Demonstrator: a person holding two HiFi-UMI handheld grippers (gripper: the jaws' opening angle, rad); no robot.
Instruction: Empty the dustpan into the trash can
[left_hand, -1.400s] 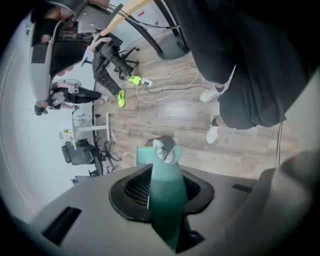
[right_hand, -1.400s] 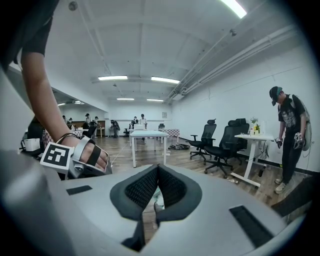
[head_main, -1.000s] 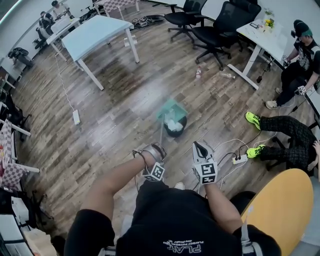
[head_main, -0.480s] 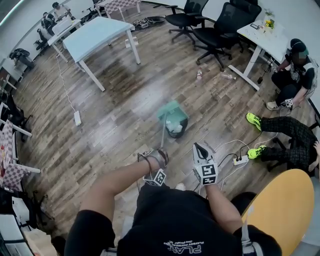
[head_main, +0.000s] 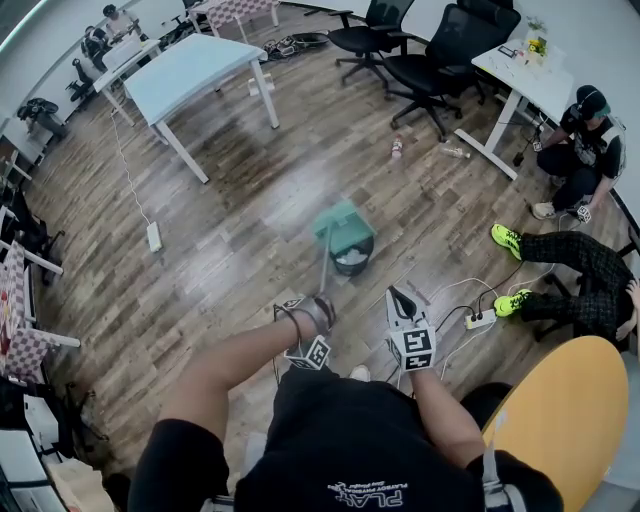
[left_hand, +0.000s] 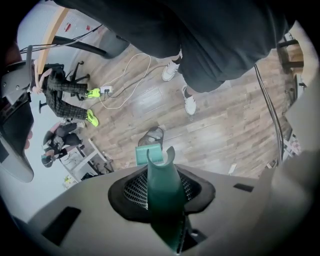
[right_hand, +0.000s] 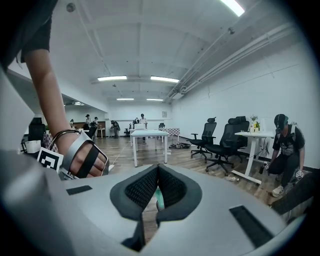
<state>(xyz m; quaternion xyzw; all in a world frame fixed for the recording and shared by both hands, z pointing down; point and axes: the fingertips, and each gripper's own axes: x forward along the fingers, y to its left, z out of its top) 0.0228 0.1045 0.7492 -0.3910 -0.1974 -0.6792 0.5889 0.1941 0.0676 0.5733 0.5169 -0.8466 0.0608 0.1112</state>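
The green dustpan (head_main: 343, 226) hangs tipped over the round black trash can (head_main: 352, 257) in the head view, hiding part of the can's mouth. Its long handle (head_main: 324, 272) runs back to my left gripper (head_main: 320, 303), which is shut on it. In the left gripper view the green handle (left_hand: 163, 187) sits between the pads, with the dustpan (left_hand: 148, 155) and trash can (left_hand: 151, 136) beyond it on the floor. My right gripper (head_main: 398, 297) hovers to the right of the handle, shut with nothing held; its pads (right_hand: 145, 187) meet at the tip.
A white power strip (head_main: 480, 320) with cables lies on the wood floor right of the can. People sit at the right (head_main: 560, 265). A light blue table (head_main: 195, 65), black office chairs (head_main: 430, 50) and a yellow round table (head_main: 560, 420) stand around.
The dustpan has tipped further and now covers more of the can; the white rubbish seen in the can before is mostly hidden. My left hand has rolled slightly. The right gripper kept still.
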